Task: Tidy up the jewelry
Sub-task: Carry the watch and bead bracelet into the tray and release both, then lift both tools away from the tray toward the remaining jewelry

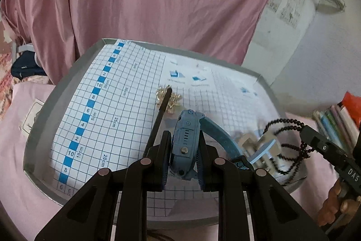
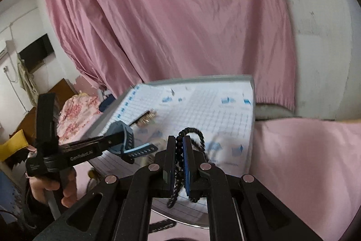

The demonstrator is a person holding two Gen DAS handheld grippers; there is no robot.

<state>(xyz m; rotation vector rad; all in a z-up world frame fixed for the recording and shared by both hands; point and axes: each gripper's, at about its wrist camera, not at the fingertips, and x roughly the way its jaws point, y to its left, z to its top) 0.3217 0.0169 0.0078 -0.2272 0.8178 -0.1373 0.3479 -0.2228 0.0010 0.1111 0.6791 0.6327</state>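
The left gripper [image 1: 183, 150] has its jaws clamped on the case of a blue watch [image 1: 186, 134], lifted above the grid-lined tray [image 1: 40, 119], its strap [image 1: 222, 139] curving off to the right. The right gripper [image 2: 179, 157] has its jaws closed on a strand of black beads [image 2: 179, 164], most of which hangs loose in loops below and ahead. A gold hair clip [image 1: 168, 101] with a dark comb lies on the tray, and a small pale stand [image 1: 259, 146] sits near the tray's right edge, blurred. The risk I see is tangling: the two grippers are near each other, so the dangling bead loops could catch on the watch strap or on the stand. The watch is held only by its rounded case, so a tilt might let it slip.
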